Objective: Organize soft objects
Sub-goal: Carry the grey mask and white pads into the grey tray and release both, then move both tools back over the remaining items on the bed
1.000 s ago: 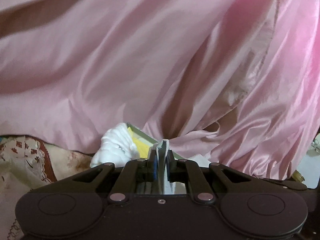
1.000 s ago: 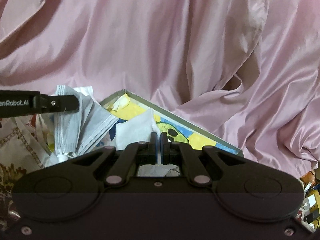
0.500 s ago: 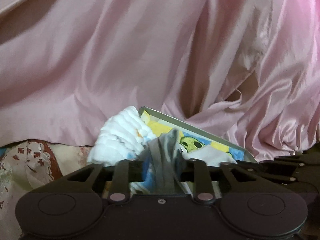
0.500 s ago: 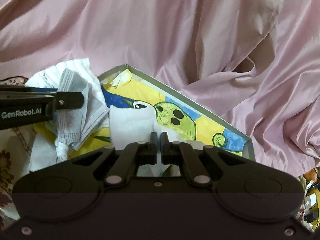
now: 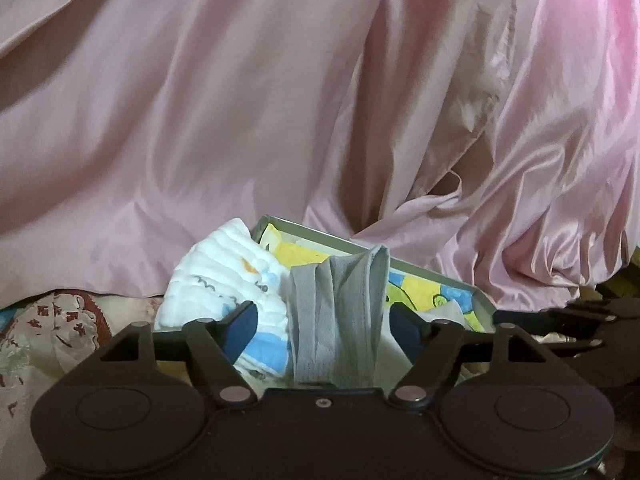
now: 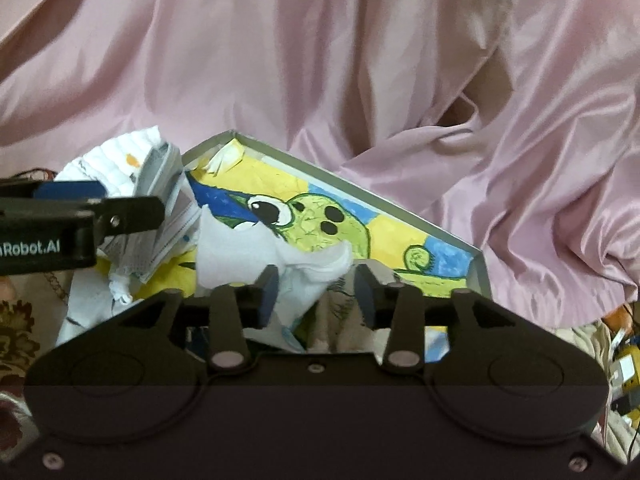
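A shallow box point(image 6: 478, 270) with a yellow, blue and green cartoon picture inside lies on the bed; it also shows in the left wrist view point(image 5: 478, 304). My left gripper point(image 5: 326, 326) is open over the box's left end, with a grey face mask point(image 5: 340, 320) lying loose between its fingers. A white diaper point(image 5: 224, 272) leans on the box's left edge. My right gripper point(image 6: 316, 290) is open over a white cloth point(image 6: 256, 256) in the box. The left gripper point(image 6: 80, 220) shows at the left of the right wrist view, beside the mask point(image 6: 168, 200).
A pink satin sheet point(image 5: 240, 100) hangs as a backdrop behind the box and fills most of both views point(image 6: 360, 60). A patterned bed cover point(image 5: 52, 320) lies at the lower left. Small clutter point(image 6: 624, 364) sits at the far right.
Both grippers have opened: the left let go of the grey mask, the right let go of the white cloth. Both moved forward over the box.
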`<move>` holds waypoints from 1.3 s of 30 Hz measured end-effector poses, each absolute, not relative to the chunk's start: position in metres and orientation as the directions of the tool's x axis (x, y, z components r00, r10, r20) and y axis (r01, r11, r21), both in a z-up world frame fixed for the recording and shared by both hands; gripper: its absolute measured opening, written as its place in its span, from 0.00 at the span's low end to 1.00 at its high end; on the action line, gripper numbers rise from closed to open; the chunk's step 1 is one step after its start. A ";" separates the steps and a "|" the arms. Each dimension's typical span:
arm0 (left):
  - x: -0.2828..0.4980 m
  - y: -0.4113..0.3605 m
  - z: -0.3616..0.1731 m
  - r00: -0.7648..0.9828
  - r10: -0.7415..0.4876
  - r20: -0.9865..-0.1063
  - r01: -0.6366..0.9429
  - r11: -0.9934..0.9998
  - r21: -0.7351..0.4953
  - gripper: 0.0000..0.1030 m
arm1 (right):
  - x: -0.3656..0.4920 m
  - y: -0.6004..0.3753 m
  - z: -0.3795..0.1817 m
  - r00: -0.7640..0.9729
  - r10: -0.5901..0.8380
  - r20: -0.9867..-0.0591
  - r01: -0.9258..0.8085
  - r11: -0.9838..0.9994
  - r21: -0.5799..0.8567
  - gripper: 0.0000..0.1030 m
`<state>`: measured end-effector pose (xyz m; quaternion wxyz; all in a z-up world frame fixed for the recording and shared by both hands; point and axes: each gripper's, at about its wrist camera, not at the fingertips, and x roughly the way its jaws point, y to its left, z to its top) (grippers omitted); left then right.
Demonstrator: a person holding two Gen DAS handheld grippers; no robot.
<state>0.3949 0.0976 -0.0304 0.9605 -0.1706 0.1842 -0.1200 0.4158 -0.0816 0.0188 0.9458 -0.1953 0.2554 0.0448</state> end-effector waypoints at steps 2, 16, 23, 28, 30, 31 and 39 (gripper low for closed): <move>0.391 0.097 -0.027 0.902 -0.292 -0.319 0.168 0.916 -0.364 0.78 | 0.408 -0.088 0.024 0.871 -0.014 -0.492 -0.174 0.926 -0.335 0.41; 0.333 0.081 0.026 0.917 -0.260 -0.303 0.166 0.938 -0.304 0.95 | 0.317 -0.146 0.088 0.923 0.050 -0.382 -0.123 0.978 -0.169 0.80; 0.284 0.078 0.057 0.931 -0.230 -0.284 0.143 0.944 -0.296 0.99 | 0.258 -0.181 0.113 0.946 0.085 -0.313 -0.117 0.989 -0.086 0.98; 0.248 0.068 0.066 0.928 -0.220 -0.301 0.129 0.947 -0.294 0.99 | 0.210 -0.204 0.121 0.955 0.099 -0.279 -0.112 0.993 -0.030 0.99; 0.232 0.063 0.068 0.928 -0.215 -0.303 0.128 0.951 -0.282 0.99 | 0.189 -0.214 0.122 0.959 0.101 -0.266 -0.106 0.994 -0.006 0.99; 0.223 0.061 0.069 0.929 -0.211 -0.302 0.126 0.952 -0.278 0.99 | 0.180 -0.218 0.122 0.960 0.101 -0.261 -0.104 0.995 0.004 0.99; 0.160 0.044 0.070 0.931 -0.189 -0.312 0.118 0.966 -0.232 0.99 | 0.103 -0.242 0.116 0.965 0.090 -0.247 -0.078 0.995 0.059 1.00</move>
